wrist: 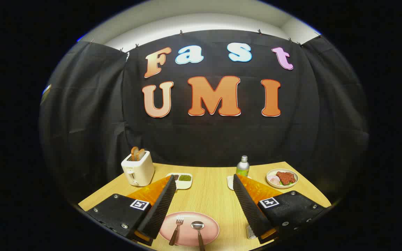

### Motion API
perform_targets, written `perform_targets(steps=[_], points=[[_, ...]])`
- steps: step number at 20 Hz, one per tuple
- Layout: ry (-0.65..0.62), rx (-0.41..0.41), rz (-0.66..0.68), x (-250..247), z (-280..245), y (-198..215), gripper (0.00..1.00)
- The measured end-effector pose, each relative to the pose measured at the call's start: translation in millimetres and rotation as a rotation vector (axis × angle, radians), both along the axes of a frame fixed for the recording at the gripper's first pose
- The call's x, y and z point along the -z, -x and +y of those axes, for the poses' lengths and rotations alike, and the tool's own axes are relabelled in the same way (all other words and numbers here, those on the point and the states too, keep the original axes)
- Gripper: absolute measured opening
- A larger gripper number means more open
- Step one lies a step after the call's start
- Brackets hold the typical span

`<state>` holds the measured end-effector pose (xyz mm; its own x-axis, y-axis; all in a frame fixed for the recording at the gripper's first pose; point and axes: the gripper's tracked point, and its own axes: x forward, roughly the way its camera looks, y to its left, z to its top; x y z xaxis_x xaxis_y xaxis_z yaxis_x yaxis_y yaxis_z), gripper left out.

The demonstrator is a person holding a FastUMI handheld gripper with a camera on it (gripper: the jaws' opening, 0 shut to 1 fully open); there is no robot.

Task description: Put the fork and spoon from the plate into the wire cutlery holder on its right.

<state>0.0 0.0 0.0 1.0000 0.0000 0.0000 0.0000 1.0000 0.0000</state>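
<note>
A pink plate (187,240) lies on the wooden table low between my fingers. On it rest a fork (176,228) on the left and a spoon (199,232) on the right, both with brown handles pointing toward me. A bit of the wire cutlery holder (251,232) peeks out right of the plate, mostly hidden behind my right finger (248,205). My gripper (204,183) is open, held above the table with nothing between the fingers; the left finger (159,209) hangs over the plate's left rim.
A cream toaster (138,169) with toast stands at the back left. A small white tray (183,179) with dark and green fillings, a green bottle (243,166) and a plate of food (282,178) line the far side of the table (208,195).
</note>
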Motion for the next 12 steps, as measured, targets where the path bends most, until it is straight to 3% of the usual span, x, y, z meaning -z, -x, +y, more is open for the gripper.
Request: perform_targets(steps=[12], points=[[0.003,-0.012,0.032,16,9,-8,0.99]])
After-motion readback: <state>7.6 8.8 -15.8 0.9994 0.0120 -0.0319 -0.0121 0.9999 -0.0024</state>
